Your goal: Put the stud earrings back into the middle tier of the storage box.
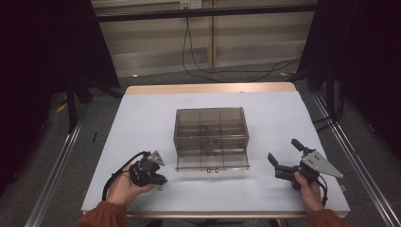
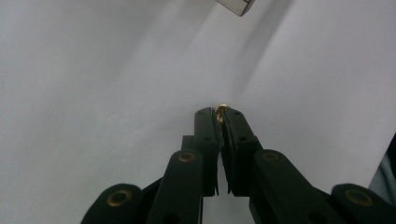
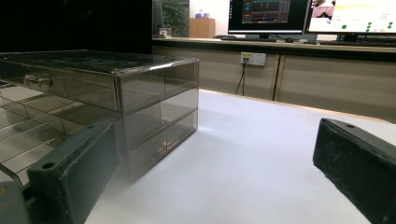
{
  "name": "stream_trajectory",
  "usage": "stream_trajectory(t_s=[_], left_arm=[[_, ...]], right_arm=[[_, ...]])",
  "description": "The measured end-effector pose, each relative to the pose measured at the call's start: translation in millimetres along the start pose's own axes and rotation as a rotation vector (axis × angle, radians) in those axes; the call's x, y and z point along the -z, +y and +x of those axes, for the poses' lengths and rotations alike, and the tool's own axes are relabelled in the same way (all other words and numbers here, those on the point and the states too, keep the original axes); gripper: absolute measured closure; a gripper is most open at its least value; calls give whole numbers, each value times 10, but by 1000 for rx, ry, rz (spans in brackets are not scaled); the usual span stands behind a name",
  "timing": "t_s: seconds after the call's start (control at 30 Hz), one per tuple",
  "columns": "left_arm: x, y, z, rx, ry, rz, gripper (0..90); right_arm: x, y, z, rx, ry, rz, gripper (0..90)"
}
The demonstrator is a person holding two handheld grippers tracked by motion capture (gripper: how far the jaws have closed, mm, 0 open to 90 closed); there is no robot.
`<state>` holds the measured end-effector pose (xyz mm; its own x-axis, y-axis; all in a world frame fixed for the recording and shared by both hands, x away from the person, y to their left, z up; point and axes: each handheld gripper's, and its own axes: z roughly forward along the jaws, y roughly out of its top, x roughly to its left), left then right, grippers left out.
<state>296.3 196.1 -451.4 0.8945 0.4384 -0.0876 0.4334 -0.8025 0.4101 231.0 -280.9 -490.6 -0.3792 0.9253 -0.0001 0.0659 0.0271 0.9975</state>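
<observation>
A smoky clear drawer box [image 1: 210,130] stands in the middle of the white table, with its bottom drawer [image 1: 213,163] pulled out toward me. My left gripper [image 1: 158,182] rests in a hand at the front left, angled toward the table. In the left gripper view its jaws [image 2: 218,114] are shut on a small brass-coloured piece [image 2: 222,108] pinched at the very tips. My right gripper [image 1: 285,152] sits at the front right, open, with nothing between its fingers. In the right gripper view the box [image 3: 140,93] stands left of the open jaws.
The white table top [image 1: 142,123] has bare room left, right and in front of the box. A corner of the box [image 2: 236,5] shows beyond the left gripper. Cables [image 1: 222,71] lie on the floor past the far edge. Monitors [image 3: 308,16] stand on a desk behind.
</observation>
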Motion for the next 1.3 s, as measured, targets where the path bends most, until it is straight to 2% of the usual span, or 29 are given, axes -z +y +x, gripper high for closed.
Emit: stream_trajectory(t_s=[0.03,0.07,0.1,0.13,0.17,0.2,0.27,0.3,0.37,0.43,0.47,0.5,0.57,0.6,0.73,0.83,0.93,1.17,1.3], left_arm=[[0,0,0,0,0,0,857],[2,-15,-2,20,8,-13,857],[9,-52,-2,59,-2,-50,857],[40,-72,30,35,-8,-41,857],[40,-94,20,65,-12,-76,857],[60,-117,28,64,-9,-82,858],[97,-169,42,91,0,-121,858],[97,-169,42,91,0,-121,858],[145,-221,58,123,3,-182,858],[202,-251,77,128,0,-221,858],[249,-264,75,142,-3,-275,858],[249,-264,75,142,-3,-275,859],[284,-262,65,148,7,-316,859],[308,-253,56,154,-12,-339,859],[341,-229,26,153,-11,-363,859],[380,-202,-6,154,15,-401,859],[399,-165,-36,154,14,-432,859],[451,-6,-84,123,27,-474,859],[474,70,-86,112,18,-484,858]], right_arm=[[0,0,0,0,0,0,0],[0,0,0,0,-1,0,0],[1,0,0,0,0,0,0],[0,0,0,0,2,-2,0],[0,0,0,1,2,-2,0],[0,0,0,1,2,-2,0],[0,0,1,3,3,-3,0],[0,0,1,3,3,-3,0],[0,0,1,3,2,-3,0],[-1,0,1,3,2,-3,0],[-1,0,1,1,2,-1,0],[-1,0,0,1,2,-1,0],[-1,0,0,1,2,-1,0],[-1,0,0,0,1,-1,0],[0,0,1,0,1,-1,0],[0,0,1,0,2,-1,0],[-1,0,0,-1,-1,0,0],[-1,0,-2,-1,0,0,0],[-1,0,0,0,1,-1,0]])
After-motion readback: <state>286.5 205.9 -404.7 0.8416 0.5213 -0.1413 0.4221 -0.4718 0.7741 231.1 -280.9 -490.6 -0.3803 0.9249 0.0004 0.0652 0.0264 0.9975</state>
